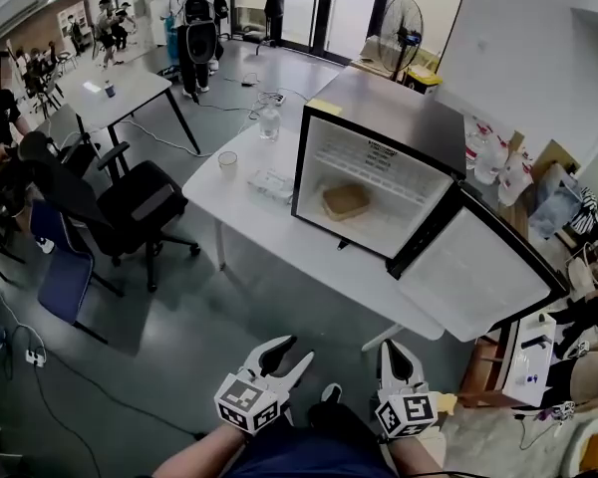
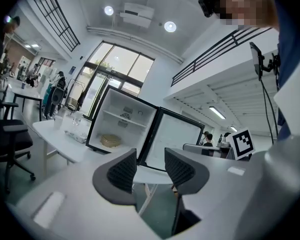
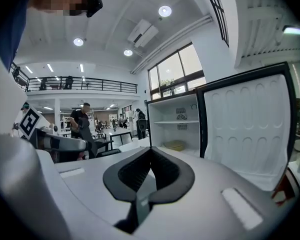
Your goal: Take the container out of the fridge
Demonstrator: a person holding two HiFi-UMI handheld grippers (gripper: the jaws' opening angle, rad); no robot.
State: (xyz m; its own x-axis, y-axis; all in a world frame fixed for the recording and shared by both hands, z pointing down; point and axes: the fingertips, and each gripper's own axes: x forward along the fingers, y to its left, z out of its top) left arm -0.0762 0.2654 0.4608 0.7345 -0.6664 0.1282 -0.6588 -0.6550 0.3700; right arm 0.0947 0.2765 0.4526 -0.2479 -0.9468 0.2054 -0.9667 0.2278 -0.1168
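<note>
Resting on white table (image 1: pixel 241 195): open fridge (image 1: pixel 384 118); left gripper (image 1: pixel 297 353) apart, right gripper (image 1: pixel 395 353) together.

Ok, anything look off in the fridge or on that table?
Nothing stands out. The fridge stands upright on the white table, its door swung wide open. The container sits flat on the fridge floor, no spill around it. The cup and bottle beside the fridge are upright.
</note>
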